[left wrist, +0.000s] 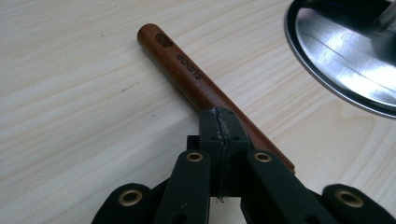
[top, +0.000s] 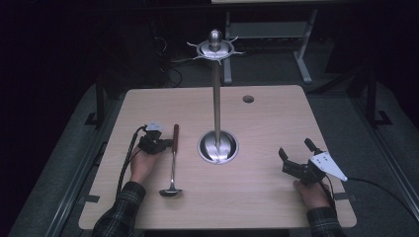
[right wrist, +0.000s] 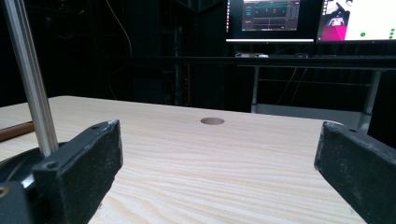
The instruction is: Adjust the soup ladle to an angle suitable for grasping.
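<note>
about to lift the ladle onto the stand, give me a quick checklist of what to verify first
1. Left gripper closed over the ladle handle: cannot tell; the jaws look pressed together above the wood, so the hold is unclear.
2. Grip point: not ok for balance; it sits near the wooden handle end, far from the bowl.
3. Hanging hole in the handle uncovered: ok, it shows beyond the jaws.
4. Stand upright, hooks at the top bare: ok.
5. Right gripper out of the way: ok, open, resting at the table's right side.
6. Path from ladle to stand: ok, bare table between them.
</note>
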